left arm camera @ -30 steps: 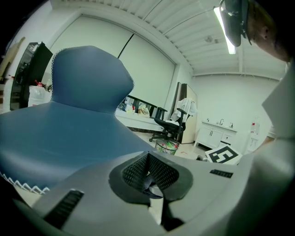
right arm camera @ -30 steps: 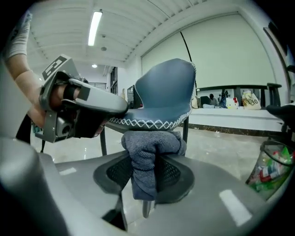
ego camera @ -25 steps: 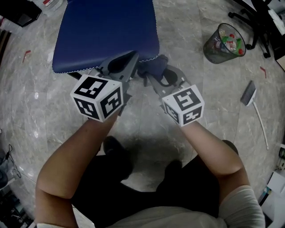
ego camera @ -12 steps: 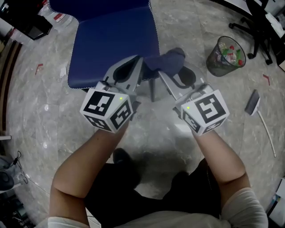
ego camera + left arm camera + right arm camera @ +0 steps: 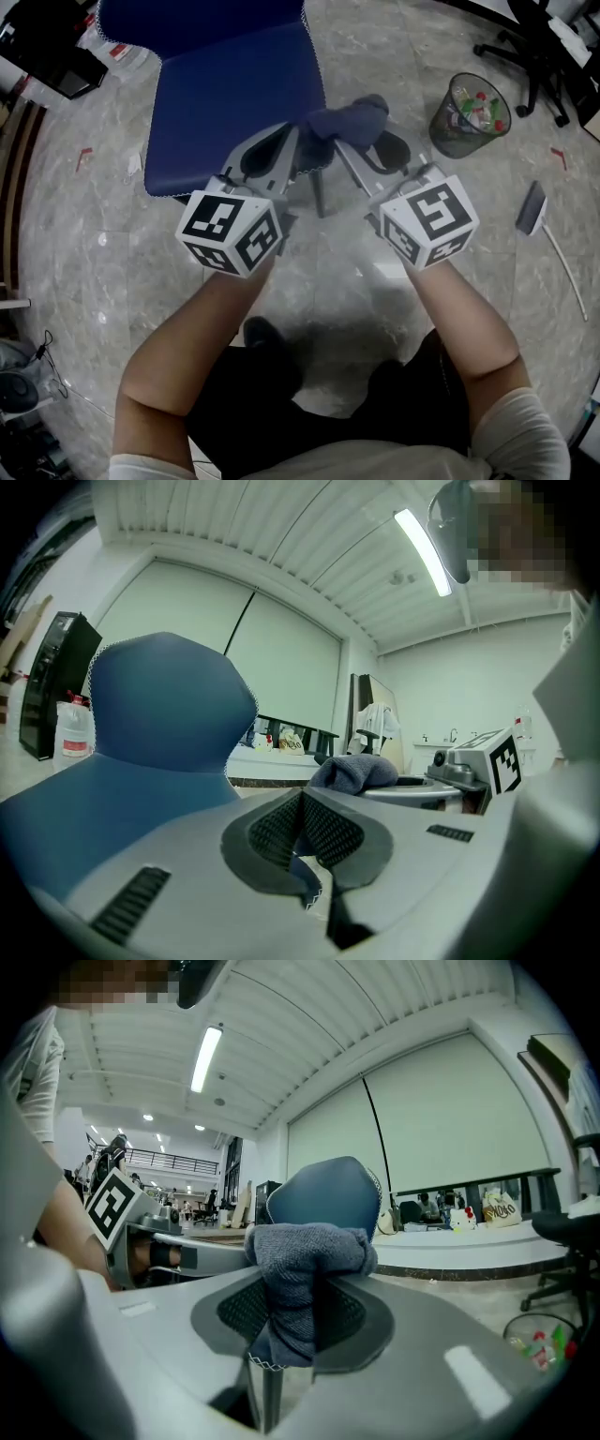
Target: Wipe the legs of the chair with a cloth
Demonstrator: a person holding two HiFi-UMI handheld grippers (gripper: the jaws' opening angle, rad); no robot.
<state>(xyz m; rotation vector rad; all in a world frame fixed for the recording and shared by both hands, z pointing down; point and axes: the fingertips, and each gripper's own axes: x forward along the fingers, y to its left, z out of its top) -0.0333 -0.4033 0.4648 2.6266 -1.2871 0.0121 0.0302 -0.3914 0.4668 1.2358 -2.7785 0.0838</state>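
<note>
Our left gripper [image 5: 300,803] has its jaws pressed together, empty; our right gripper [image 5: 302,1302] pinches 1 soft, light cloth [image 5: 309,1246] mid-fold, so it should drape. At 12 o'clock, the stiff chair leg [image 5: 318,192] stands under the seat [image 5: 234,94], near the cloth.

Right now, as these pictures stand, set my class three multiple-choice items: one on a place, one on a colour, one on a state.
1. The mesh waste bin stands:
A) on the seat
B) under the chair
C) on the floor, to the person's right

2. The chair seat is:
A) blue
B) red
C) green

3. The right gripper is:
A) open and empty
B) shut on the cloth
C) lying down

Answers:
1 C, the head view shows it on the tiles, right of the chair.
2 A, every view shows it blue.
3 B, its jaws clamp the cloth.
</note>
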